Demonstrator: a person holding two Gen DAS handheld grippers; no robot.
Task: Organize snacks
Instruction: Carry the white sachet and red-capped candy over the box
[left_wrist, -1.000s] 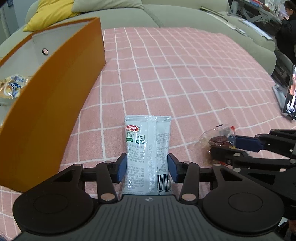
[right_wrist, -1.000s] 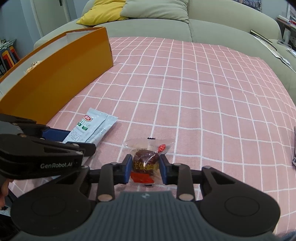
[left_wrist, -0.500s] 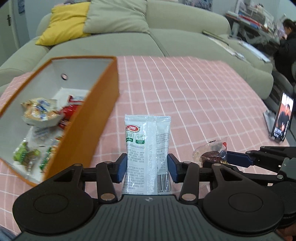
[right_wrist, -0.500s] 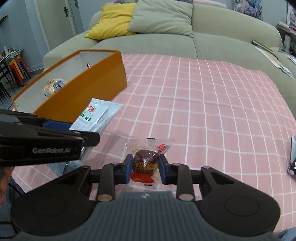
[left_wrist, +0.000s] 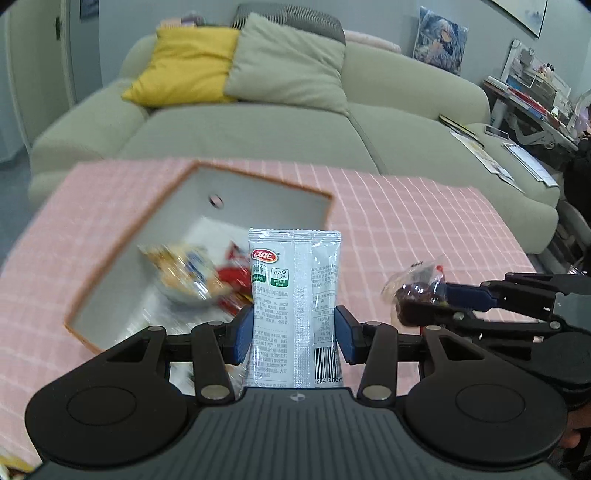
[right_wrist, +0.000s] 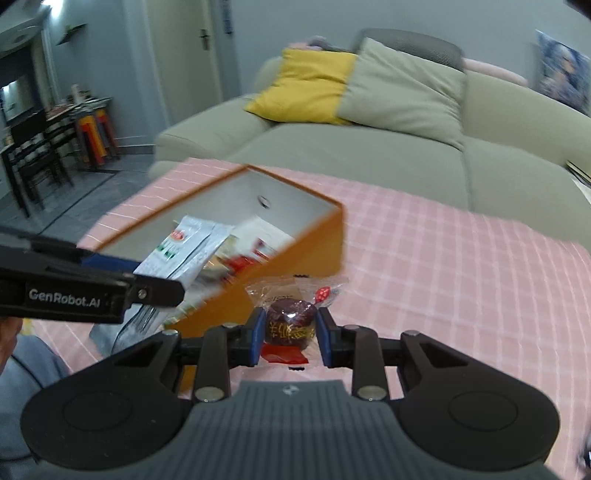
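Note:
My left gripper (left_wrist: 293, 332) is shut on a white snack packet (left_wrist: 295, 288) and holds it in the air over the near end of the orange box (left_wrist: 110, 258). The packet also shows in the right wrist view (right_wrist: 184, 254), above the box (right_wrist: 314, 243). My right gripper (right_wrist: 290, 336) is shut on a dark round candy in clear wrap (right_wrist: 291, 325), just right of the box's near corner. The candy shows at the right of the left wrist view (left_wrist: 417, 295). The box holds several wrapped snacks (left_wrist: 192, 277).
The box stands on a pink checked cloth (left_wrist: 424, 229) covering the table. A green sofa (left_wrist: 295, 129) with a yellow cushion (left_wrist: 184, 66) stands behind the table. Chairs and stools (right_wrist: 55, 140) stand at the far left.
Both grippers have risen and moved left toward the box with their snacks. The packet now hangs over the box opening, and the candy is beside the box's corner.

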